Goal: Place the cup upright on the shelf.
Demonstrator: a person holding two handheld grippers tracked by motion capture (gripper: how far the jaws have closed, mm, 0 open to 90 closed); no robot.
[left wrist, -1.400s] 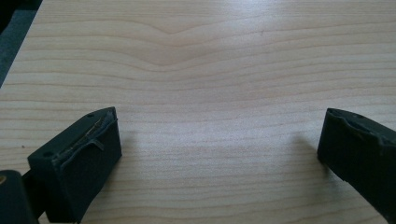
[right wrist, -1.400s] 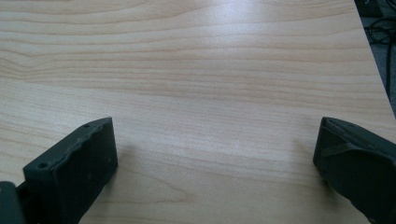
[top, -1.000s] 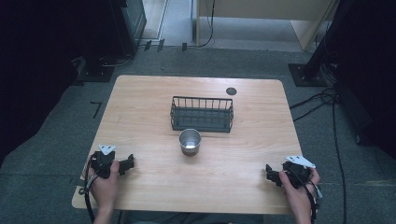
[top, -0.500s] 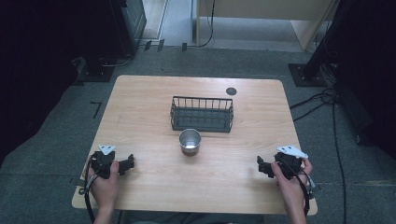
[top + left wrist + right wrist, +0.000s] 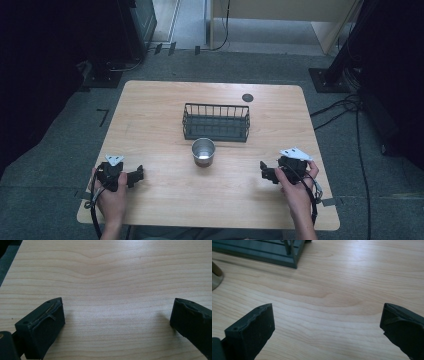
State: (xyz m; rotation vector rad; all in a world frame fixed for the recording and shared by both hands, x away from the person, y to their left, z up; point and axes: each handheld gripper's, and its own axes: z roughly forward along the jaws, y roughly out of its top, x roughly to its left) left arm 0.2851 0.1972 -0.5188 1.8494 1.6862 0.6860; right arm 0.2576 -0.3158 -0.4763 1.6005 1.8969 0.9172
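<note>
Cup (image 5: 203, 152) position is what the coming move hangs on: the small metal cup stands upright near the middle of the wooden table (image 5: 150, 115), just in front of the dark wire basket (image 5: 216, 122) and seemingly a hair apart from it, though from above I cannot tell whether they touch. From the right gripper (image 5: 265, 172), which sits low over the table near the person's right-hand edge, the cup lies at about ten o'clock on the high view's face, and the jaws already point roughly toward nine, so only a small turn toward the cup is needed. From the left gripper (image 5: 138, 173), near the opposite edge, the cup lies at about two o'clock and looks somewhat farther off, so I judge the right the nearer and likelier to reach. In the right gripper view the jaws are spread wide with bare wood between them; the cup's rounded base (image 5: 215, 276) shows at the far left edge at about ten o'clock, and a corner of the basket's base (image 5: 274, 255) lies at eleven to twelve. The left gripper's jaws are likewise spread wide and hold nothing, with plain table between them. Being round, the cup has no long axis to line up with; its upright wall can be taken from any side.
</note>
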